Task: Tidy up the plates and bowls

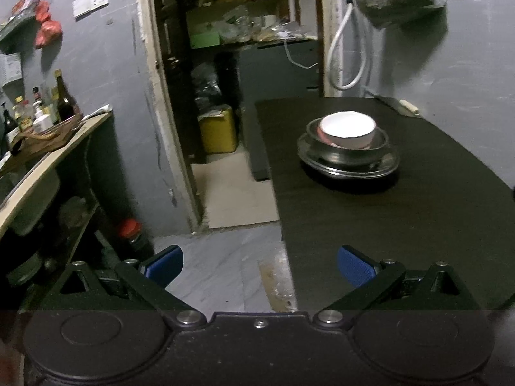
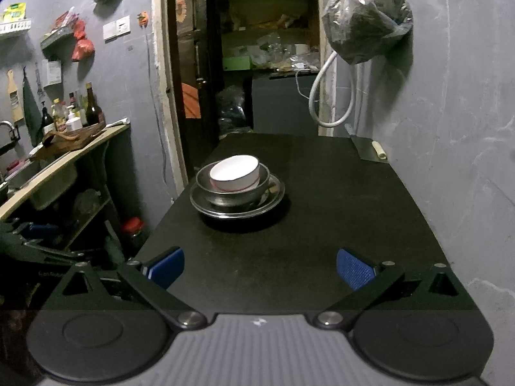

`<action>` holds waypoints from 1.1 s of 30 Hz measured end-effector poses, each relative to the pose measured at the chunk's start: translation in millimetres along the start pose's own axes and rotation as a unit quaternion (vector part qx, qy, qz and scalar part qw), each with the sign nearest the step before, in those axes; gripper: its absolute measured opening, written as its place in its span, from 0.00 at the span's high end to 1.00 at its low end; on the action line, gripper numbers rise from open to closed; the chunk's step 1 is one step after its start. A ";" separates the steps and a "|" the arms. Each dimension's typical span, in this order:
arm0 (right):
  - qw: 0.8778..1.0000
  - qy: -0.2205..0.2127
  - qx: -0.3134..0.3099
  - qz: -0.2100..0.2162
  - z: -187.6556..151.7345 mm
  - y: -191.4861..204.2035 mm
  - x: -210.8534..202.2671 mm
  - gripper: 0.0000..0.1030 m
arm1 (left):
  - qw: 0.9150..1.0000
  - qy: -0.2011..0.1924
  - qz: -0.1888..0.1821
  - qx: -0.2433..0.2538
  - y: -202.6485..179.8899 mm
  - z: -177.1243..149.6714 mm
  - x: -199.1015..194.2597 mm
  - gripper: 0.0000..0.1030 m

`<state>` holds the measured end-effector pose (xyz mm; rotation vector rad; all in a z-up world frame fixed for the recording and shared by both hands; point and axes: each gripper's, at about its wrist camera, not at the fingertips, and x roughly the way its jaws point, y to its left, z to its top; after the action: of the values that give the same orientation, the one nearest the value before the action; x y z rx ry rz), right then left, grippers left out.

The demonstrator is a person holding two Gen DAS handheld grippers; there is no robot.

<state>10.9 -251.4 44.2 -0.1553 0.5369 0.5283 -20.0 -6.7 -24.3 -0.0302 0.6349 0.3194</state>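
Left gripper [image 1: 260, 265] spread wide, nothing between the blue pads [image 1: 165, 262], hanging over the table's near left edge with bare floor [image 1: 222, 267] under its left finger. Right gripper [image 2: 260, 265] likewise spread and empty, sitting above the dark table [image 2: 322, 225], both pads [image 2: 354, 267] clear of everything. From the right wrist, the left gripper's black linkage shows at about 9 o'clock, off the table edge. The dishes are one stack: white bowl [image 2: 236, 173] tilted inside a steel bowl [image 2: 225, 194], which rests on a steel plate [image 2: 273, 196]. Stack is at 11 o'clock from the right gripper, near the table's left edge, well apart from the pads. From the left wrist the same stack, white bowl [image 1: 347, 128], steel bowl [image 1: 341, 154], plate [image 1: 386, 164], is at 1 o'clock, also well apart. Cleaver [image 2: 367, 149] lies at the table's far right corner by the wall. Past the table: open doorway with cluttered shelves at 12 o'clock, counter with bottles [image 2: 74, 112] at 10 o'clock, red-lidded jar [image 1: 130, 228] on the floor under it, bag [image 2: 367, 19] hanging on the wall at 1 o'clock
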 end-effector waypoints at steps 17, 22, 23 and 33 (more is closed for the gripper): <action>1.000 0.022 0.000 0.004 -11.3 -0.1 2.6 0.00 | 1.000 0.004 -0.022 0.022 -11.1 -7.8 0.9 0.01; 0.999 0.036 0.002 0.004 -12.2 1.8 7.5 0.00 | 0.999 0.006 -0.022 0.022 -9.8 -8.5 2.4 0.01; 0.999 0.039 0.005 0.005 -12.2 2.1 9.2 0.00 | 0.999 0.007 -0.022 0.023 -9.5 -8.8 3.3 0.01; 0.999 0.052 0.005 0.008 -17.3 9.2 14.6 0.00 | 0.999 0.013 -0.021 0.029 -5.6 -11.1 8.9 0.01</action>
<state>9.1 -241.8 21.7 -0.1688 0.6436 0.5356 -17.9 -10.9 -38.9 0.0081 0.6681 0.2600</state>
